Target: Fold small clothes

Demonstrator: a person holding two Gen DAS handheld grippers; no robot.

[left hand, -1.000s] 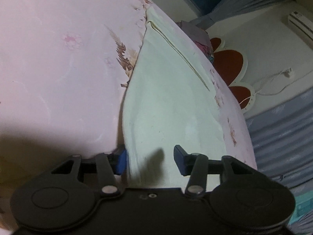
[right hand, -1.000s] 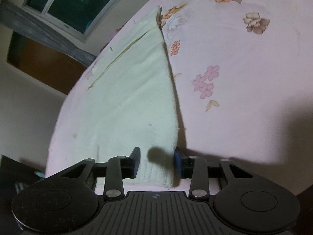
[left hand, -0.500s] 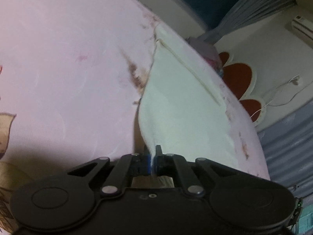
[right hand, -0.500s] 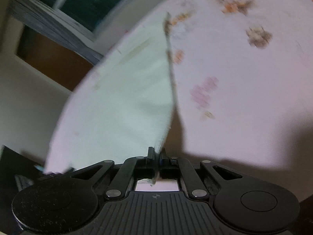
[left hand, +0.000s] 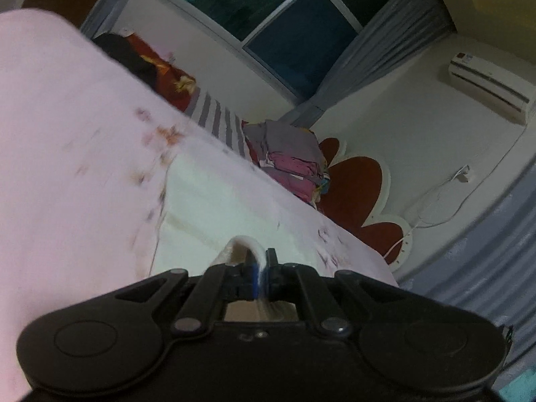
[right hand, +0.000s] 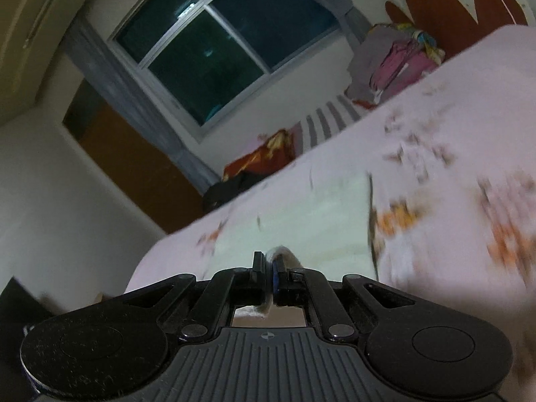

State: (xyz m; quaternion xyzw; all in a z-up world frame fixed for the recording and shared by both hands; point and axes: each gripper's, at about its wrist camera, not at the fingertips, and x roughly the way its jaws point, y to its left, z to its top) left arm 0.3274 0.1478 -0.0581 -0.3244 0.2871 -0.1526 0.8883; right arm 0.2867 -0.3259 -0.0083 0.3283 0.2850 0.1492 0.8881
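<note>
Left gripper [left hand: 262, 268]: jaws pressed together, pinching an edge of the cloth [left hand: 214, 207]; a small loop of fabric rises just above the tips.
Right gripper [right hand: 270, 269]: jaws also closed tight, clamping another edge of the same cloth [right hand: 301, 214]; a bit of fabric pokes out behind the pads.
Cloth: pale cream, small, mostly spread flat on the bed [left hand: 67, 150]; near edge lifted at both pinched points, far part lying on the sheet.
Bed: pink sheet with blurred flower print, cloth about in the middle of its near part.
Pile [left hand: 291, 160]: grey and pink clothes stacked at the far edge of the bed, well apart from the cloth.
Headboard [left hand: 355, 187]: red, petal-shaped, white rim, just beside the pile.
Window [left hand: 268, 16]: dark panes, grey curtain beside.
Sharpness: both views blurred.
</note>
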